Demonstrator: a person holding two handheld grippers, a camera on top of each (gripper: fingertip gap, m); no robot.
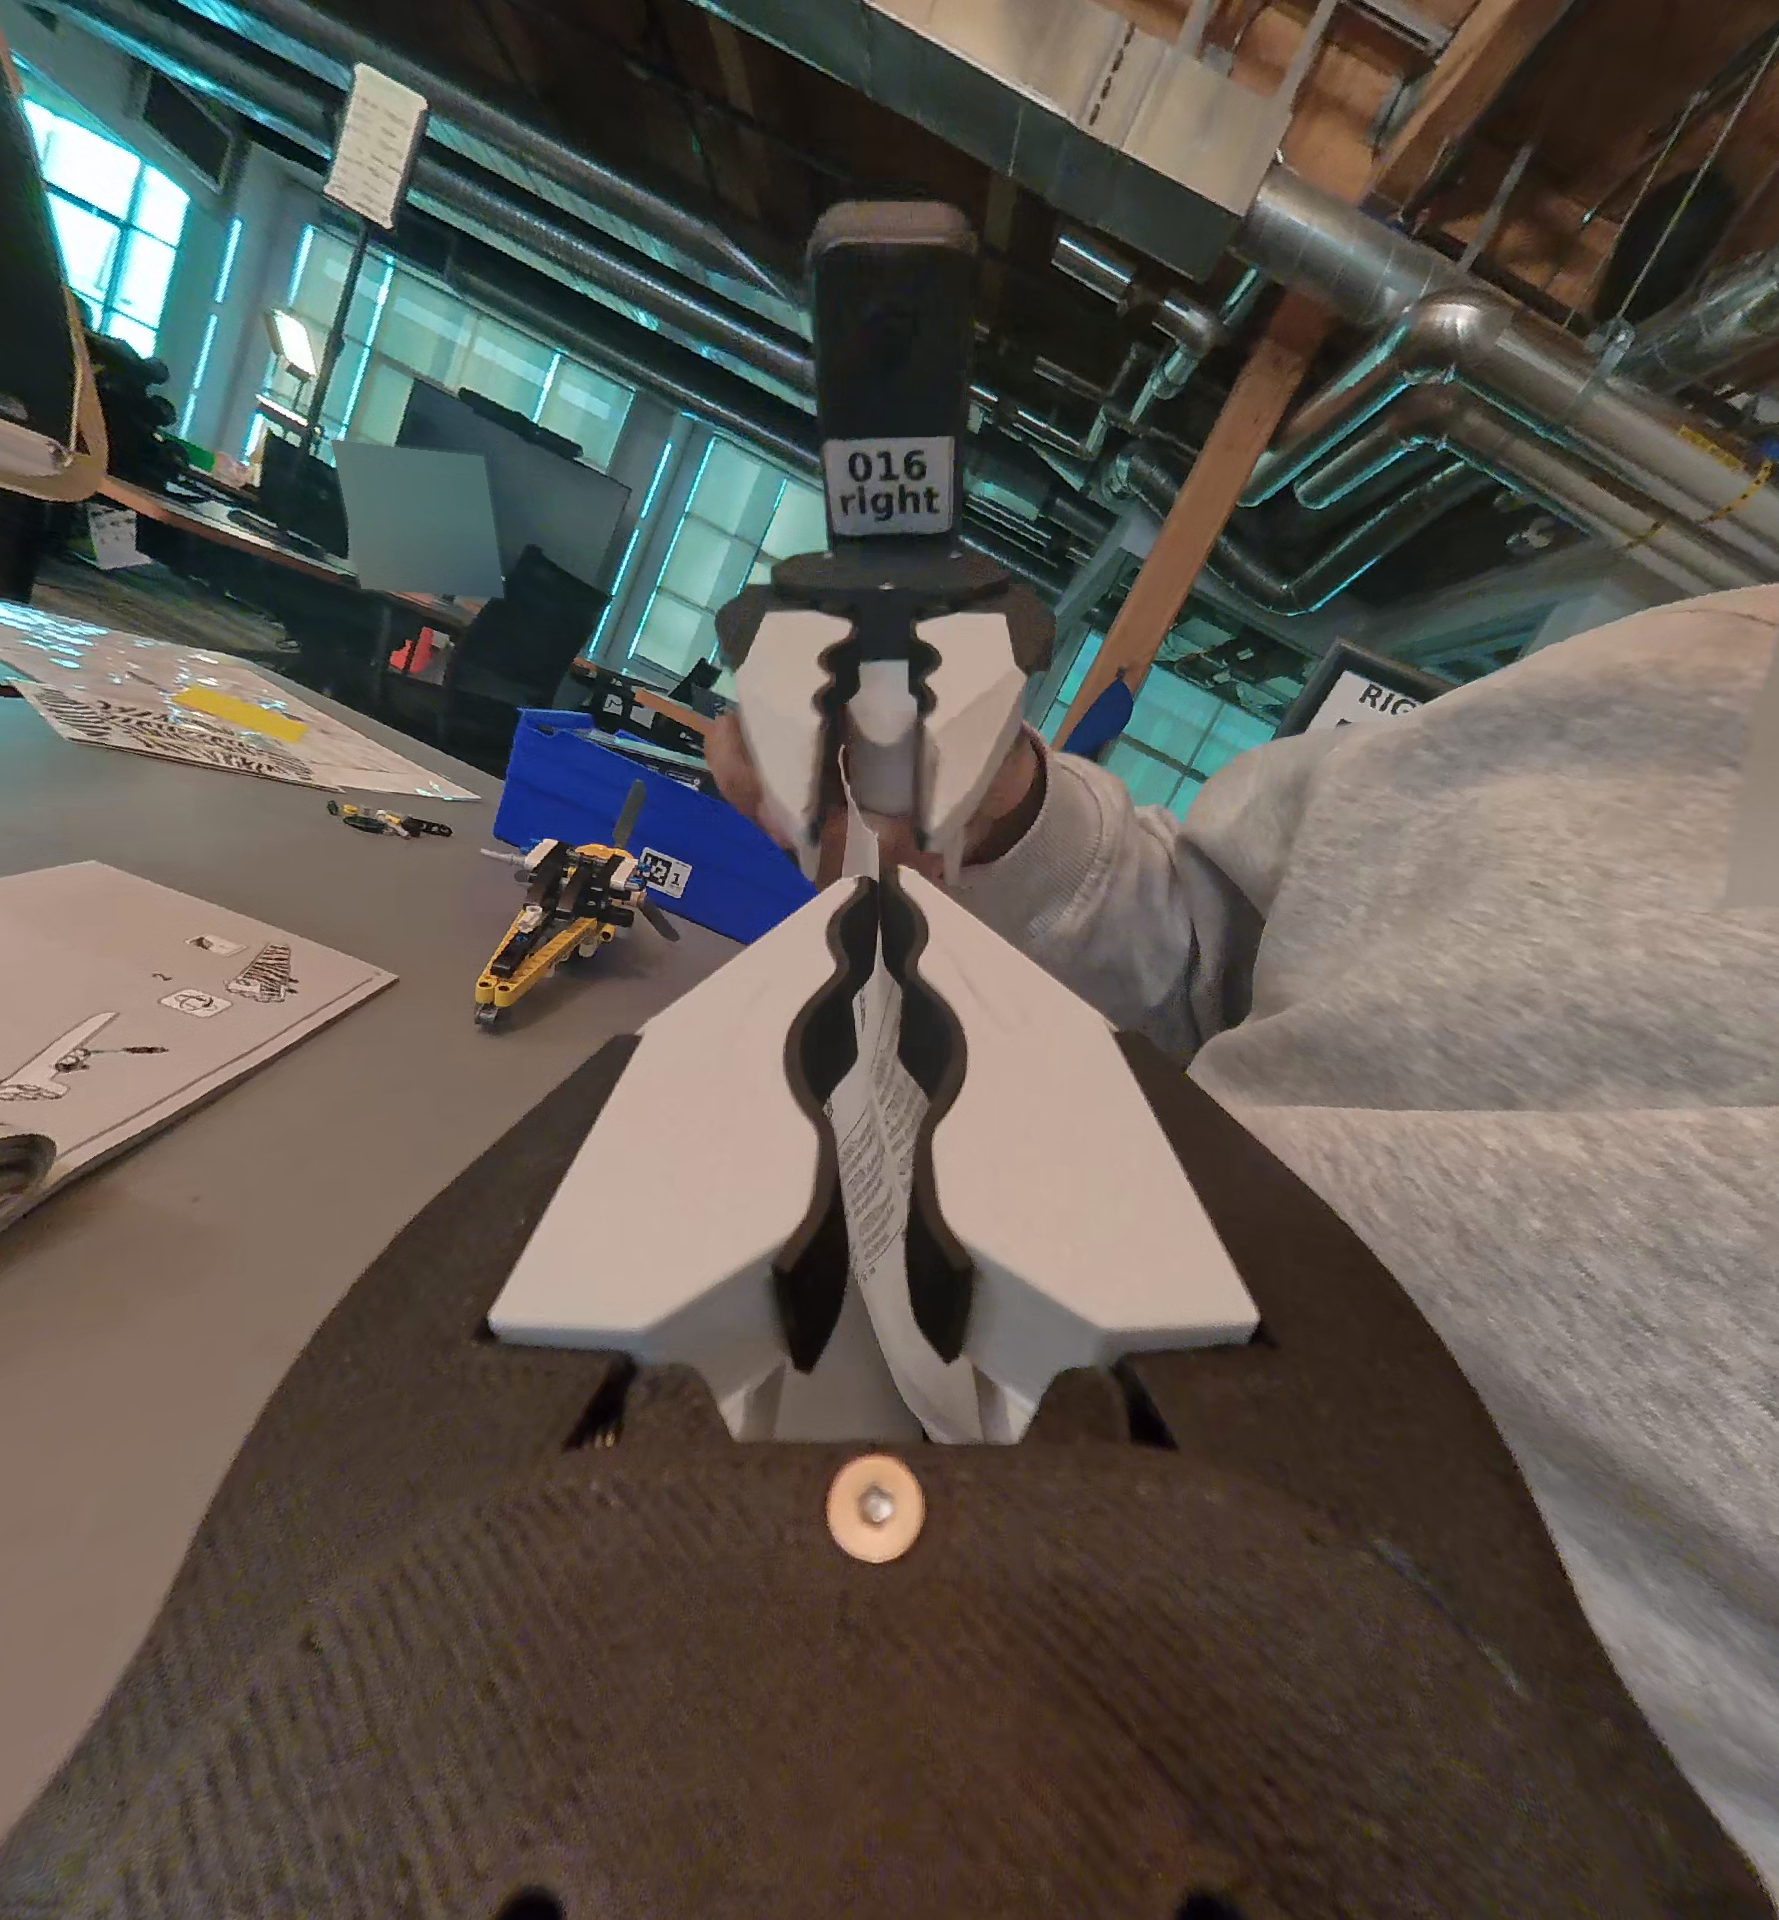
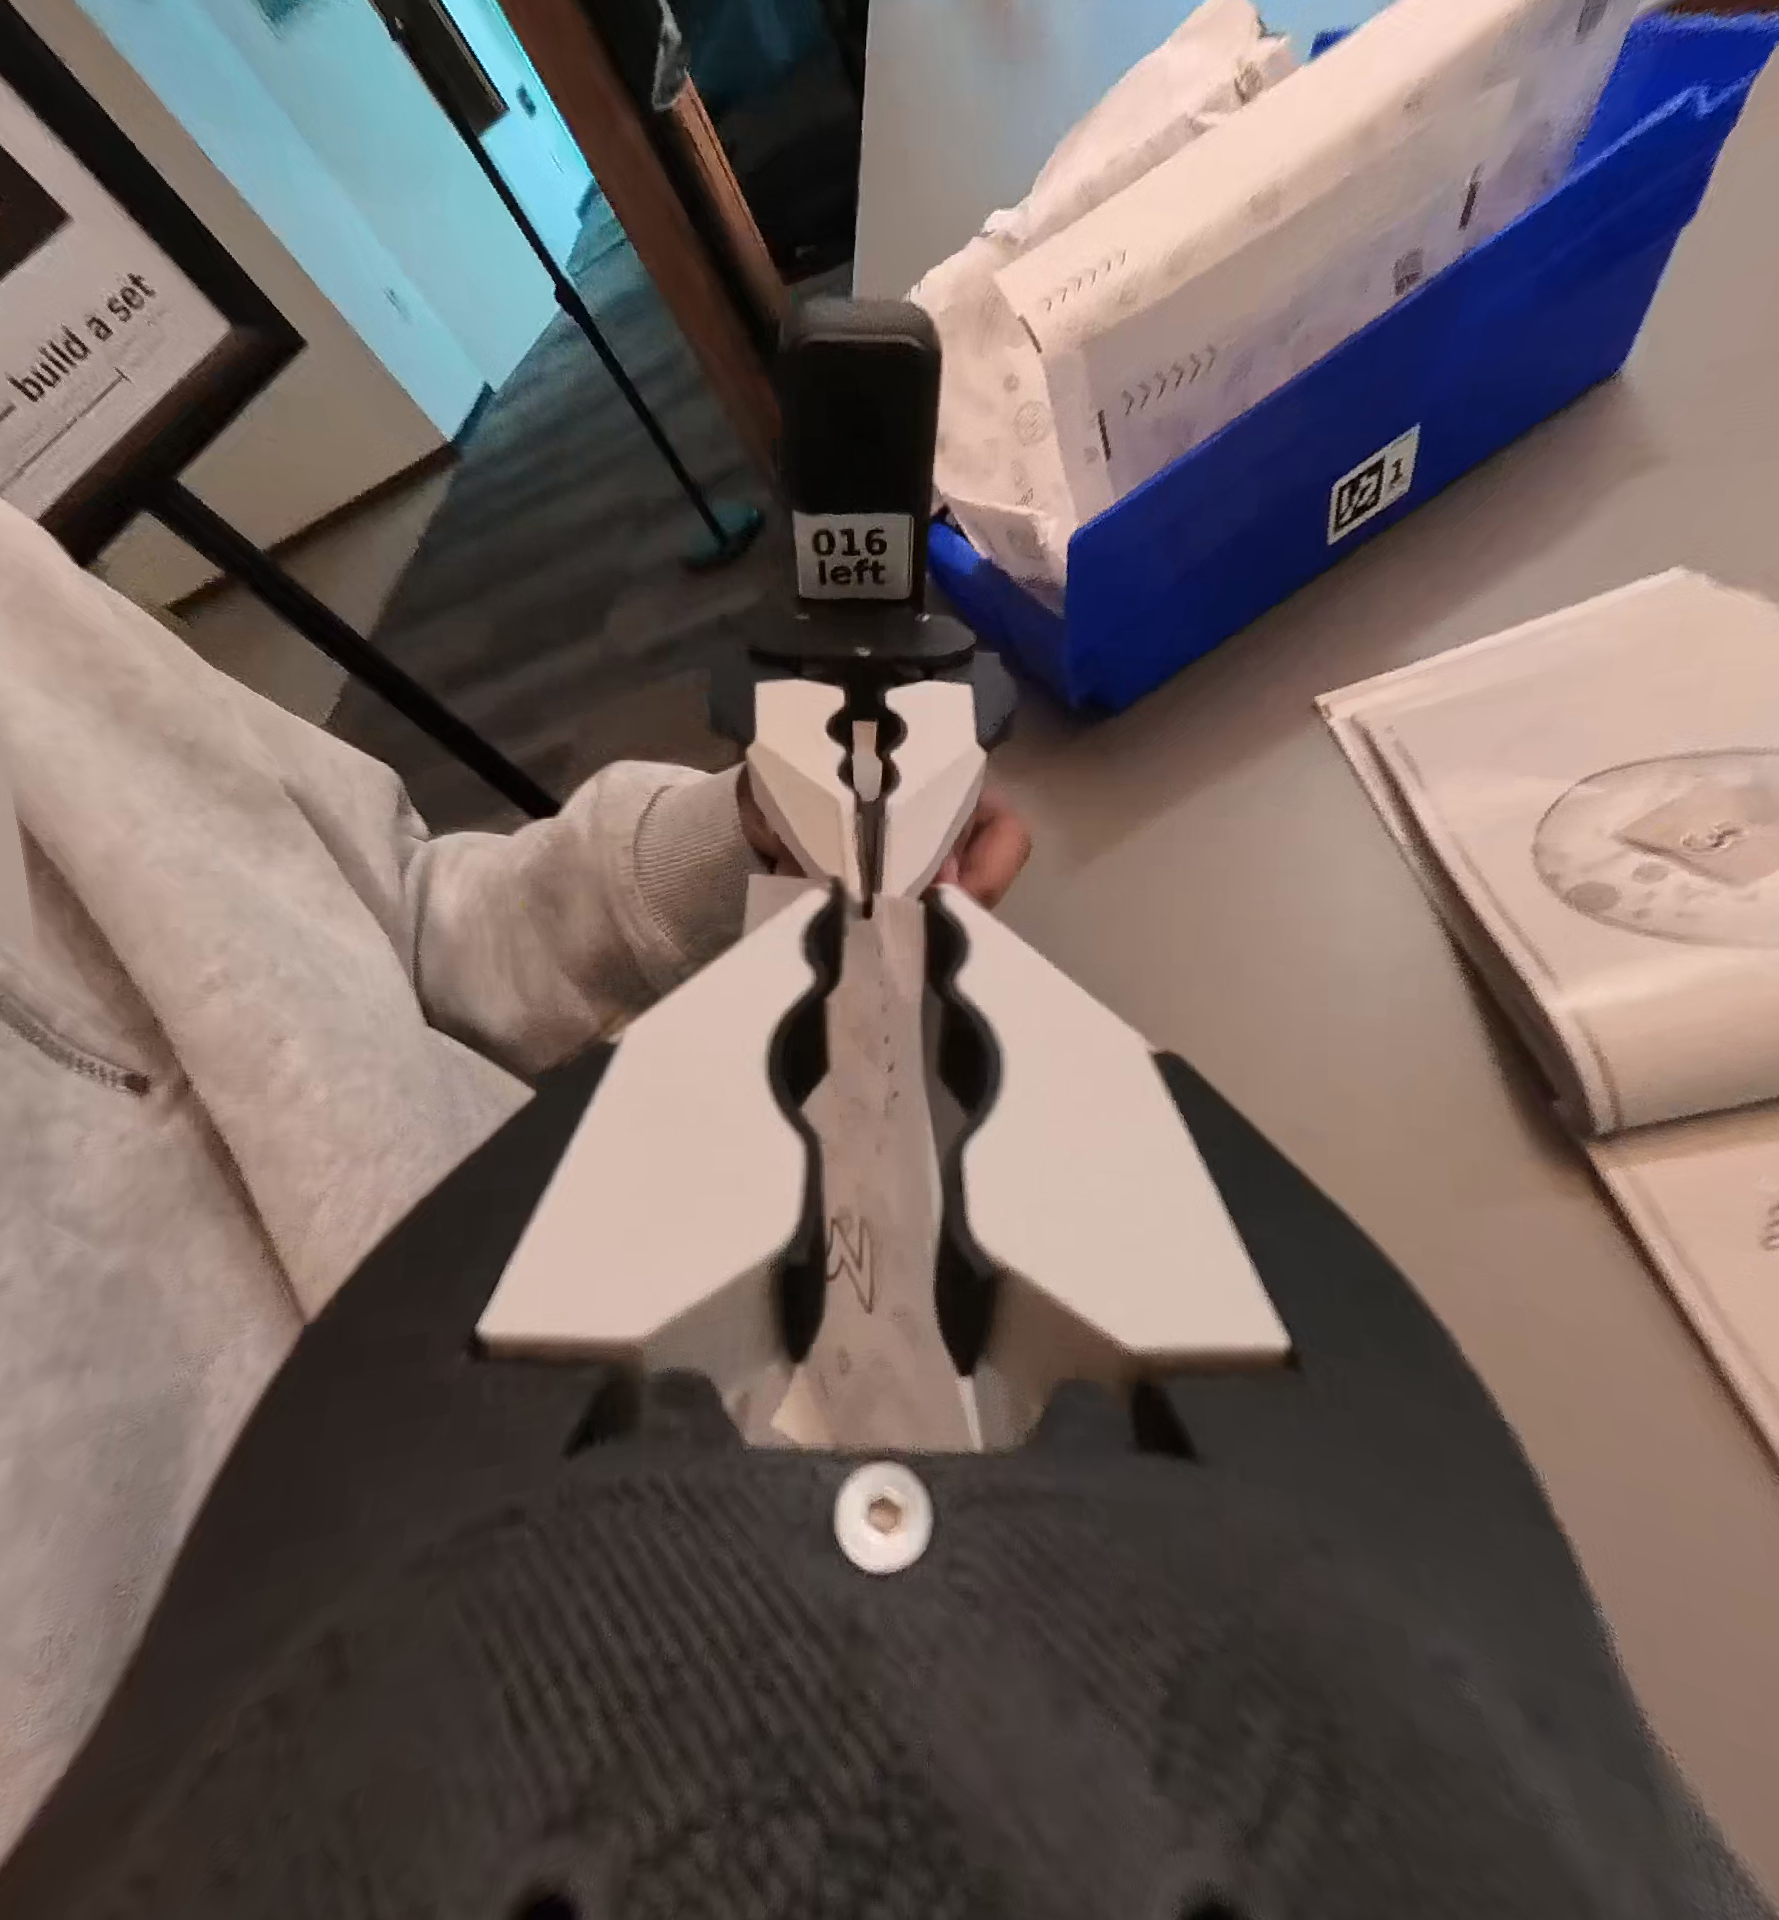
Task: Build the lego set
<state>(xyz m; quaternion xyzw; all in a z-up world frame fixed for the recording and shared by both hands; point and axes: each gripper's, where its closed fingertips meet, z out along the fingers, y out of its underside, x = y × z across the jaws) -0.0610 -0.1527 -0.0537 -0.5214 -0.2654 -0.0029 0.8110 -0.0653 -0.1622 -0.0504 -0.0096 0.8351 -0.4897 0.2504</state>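
Observation:
Both grippers face each other tip to tip above the grey table, each shut on an end of one white paper parts bag. In the left wrist view my left gripper clamps the printed bag, and the right gripper grips it just beyond. In the right wrist view my right gripper clamps the same bag, and the left gripper holds its far end. A partly built yellow and black lego model with a propeller lies on the table to the left.
A blue bin holds more white paper bags at the back. An open instruction booklet lies on the table; it also shows in the right wrist view. Small loose parts and a printed sheet lie farther back. A person's grey sleeves are close. My two grippers' fingertips are within a few centimetres of each other.

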